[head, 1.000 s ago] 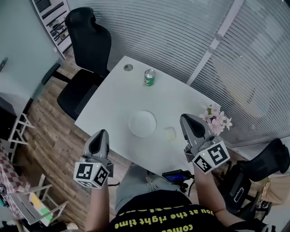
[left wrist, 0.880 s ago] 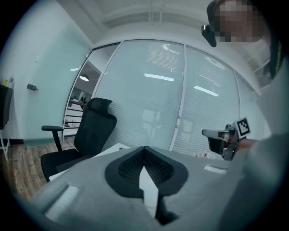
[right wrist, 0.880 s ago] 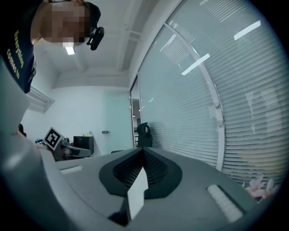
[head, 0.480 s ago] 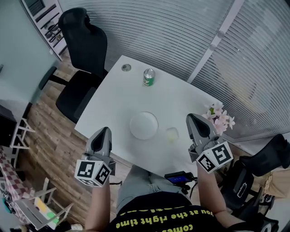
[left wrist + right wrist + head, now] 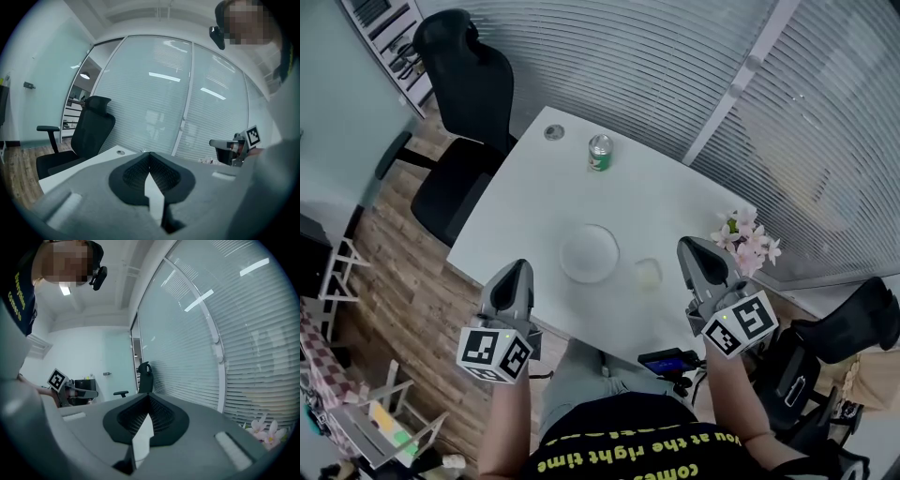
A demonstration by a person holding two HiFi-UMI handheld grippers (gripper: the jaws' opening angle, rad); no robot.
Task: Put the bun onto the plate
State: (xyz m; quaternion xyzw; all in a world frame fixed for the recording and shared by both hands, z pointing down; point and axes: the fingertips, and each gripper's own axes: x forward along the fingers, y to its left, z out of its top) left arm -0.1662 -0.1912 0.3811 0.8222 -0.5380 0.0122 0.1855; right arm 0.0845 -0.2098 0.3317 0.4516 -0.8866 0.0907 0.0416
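In the head view a small pale bun (image 5: 648, 274) lies on the white table (image 5: 534, 202), just right of an empty white plate (image 5: 589, 253). My left gripper (image 5: 517, 269) hovers over the table's near edge, short of the plate, its jaws together with nothing between them. My right gripper (image 5: 689, 246) hangs to the right of the bun, apart from it, also shut and empty. In the left gripper view the left gripper (image 5: 149, 153) points across the table. The right gripper view shows the right gripper (image 5: 149, 397) facing the blinds. Neither gripper view shows the bun or the plate.
A green can (image 5: 600, 153) stands at the table's far side, near a round cable grommet (image 5: 554, 132). Pink flowers (image 5: 748, 239) sit at the right edge beside my right gripper. A black office chair (image 5: 464, 103) stands at the far left. Slatted glass walls run behind the table.
My left gripper has edged a little forward toward the table's near edge. The right gripper has barely shifted. Both stay shut and empty; bun and plate have not moved.
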